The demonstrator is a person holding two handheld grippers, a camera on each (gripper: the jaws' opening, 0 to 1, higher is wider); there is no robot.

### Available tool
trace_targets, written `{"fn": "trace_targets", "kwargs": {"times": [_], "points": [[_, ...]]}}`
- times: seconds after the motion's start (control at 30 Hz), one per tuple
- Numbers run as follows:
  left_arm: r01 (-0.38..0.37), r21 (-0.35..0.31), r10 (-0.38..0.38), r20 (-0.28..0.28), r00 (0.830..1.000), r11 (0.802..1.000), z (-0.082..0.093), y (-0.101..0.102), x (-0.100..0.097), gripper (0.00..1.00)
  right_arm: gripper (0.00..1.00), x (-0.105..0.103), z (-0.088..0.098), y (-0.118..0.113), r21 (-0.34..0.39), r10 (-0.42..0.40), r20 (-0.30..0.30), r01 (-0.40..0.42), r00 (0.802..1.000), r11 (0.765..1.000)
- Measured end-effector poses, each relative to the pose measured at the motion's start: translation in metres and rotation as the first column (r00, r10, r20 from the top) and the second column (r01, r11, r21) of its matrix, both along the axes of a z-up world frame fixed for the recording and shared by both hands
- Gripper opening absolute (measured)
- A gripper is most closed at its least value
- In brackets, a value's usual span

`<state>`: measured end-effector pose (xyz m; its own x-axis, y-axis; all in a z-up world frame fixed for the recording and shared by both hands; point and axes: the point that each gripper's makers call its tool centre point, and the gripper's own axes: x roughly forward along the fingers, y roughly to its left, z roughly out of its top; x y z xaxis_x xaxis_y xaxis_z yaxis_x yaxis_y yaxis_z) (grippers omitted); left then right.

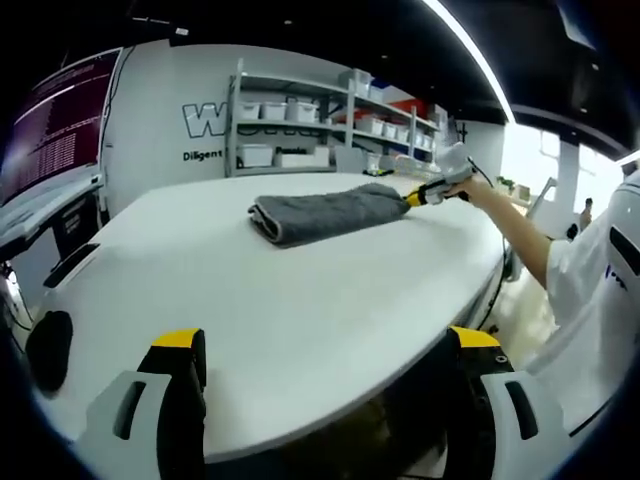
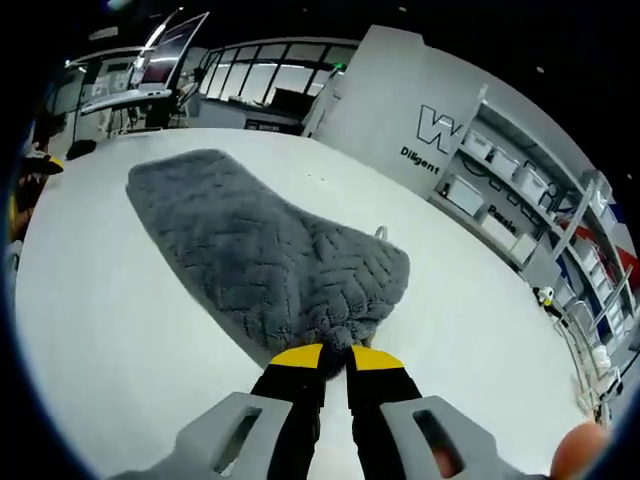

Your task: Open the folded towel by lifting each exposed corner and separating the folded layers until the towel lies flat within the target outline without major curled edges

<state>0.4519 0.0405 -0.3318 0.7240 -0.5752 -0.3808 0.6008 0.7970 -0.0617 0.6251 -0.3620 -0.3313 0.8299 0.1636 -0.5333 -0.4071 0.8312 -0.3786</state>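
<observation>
Your right gripper (image 2: pixel 335 362) has its yellow-tipped jaws pinched nearly together on the near edge of the grey towel (image 2: pixel 265 255), a tuft of the pile bunched between them. From your left gripper view, that same right gripper (image 1: pixel 415 196) meets the towel (image 1: pixel 325 213) at its right-hand end, with your hand (image 1: pixel 478 190) and white sleeve (image 1: pixel 590 270) reaching in behind it. The towel lies folded in a thick, rounded bundle on the white bench (image 1: pixel 300 310), toward its far side. Your left gripper (image 1: pixel 330 350) hangs over the near edge of the bench, jaws spread wide and holding nothing, well apart from the towel. Shelving with white bins (image 1: pixel 300 120) stands against the wall behind.
</observation>
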Motion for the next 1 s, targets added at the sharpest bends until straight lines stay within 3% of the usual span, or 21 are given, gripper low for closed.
{"fn": "trace_targets", "kwargs": {"times": [1.0], "points": [[-0.001,0.01,0.001,-0.008,1.0,1.0,-0.002,-0.001,0.0,0.97,0.04,-0.002,-0.011,-0.007,0.0,0.007,-0.018,-0.007,1.0,1.0]]}}
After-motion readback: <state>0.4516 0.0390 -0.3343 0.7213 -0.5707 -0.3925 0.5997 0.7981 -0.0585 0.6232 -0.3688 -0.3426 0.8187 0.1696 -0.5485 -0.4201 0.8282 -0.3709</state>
